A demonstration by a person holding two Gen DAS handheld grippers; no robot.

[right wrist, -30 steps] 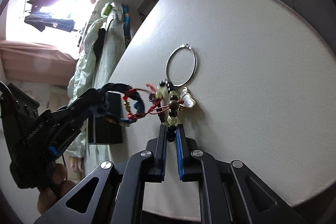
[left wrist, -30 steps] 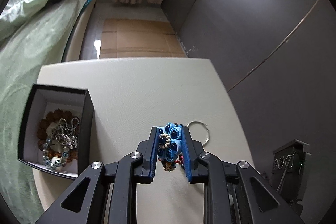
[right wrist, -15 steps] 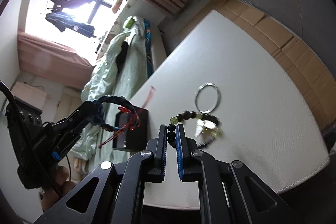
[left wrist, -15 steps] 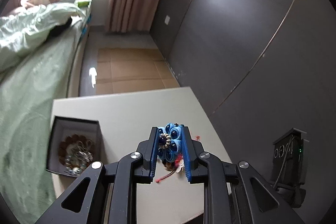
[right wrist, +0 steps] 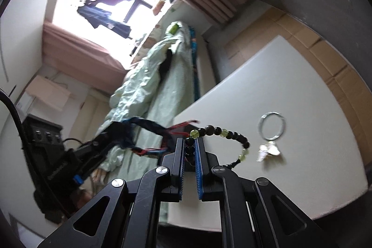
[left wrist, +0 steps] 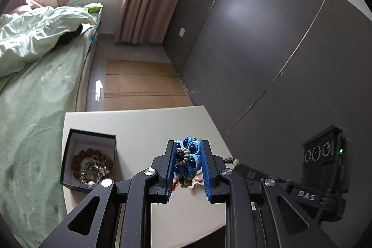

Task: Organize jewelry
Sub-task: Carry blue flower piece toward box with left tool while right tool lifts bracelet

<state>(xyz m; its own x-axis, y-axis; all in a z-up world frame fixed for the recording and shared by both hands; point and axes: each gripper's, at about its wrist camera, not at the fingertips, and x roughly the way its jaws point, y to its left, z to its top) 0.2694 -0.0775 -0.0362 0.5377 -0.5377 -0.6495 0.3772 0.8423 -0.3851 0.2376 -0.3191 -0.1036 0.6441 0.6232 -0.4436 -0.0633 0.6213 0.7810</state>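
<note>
Both grippers are clamped on jewelry above the white table [left wrist: 144,122]. Left gripper [left wrist: 188,162] pinches a blue fabric flower ornament [left wrist: 187,156] between its pads, red cords and small beads dangling under it. Right gripper [right wrist: 190,150] stands nearly closed on a bracelet of black and green beads [right wrist: 223,133], which arcs out to the right with a pale charm [right wrist: 268,151] hanging at its end. On the table lies a silver ring [right wrist: 272,126], and near the left edge sits a black box [left wrist: 89,159] holding brown beads and silvery chains. A green bed [left wrist: 34,97] runs alongside.
</note>
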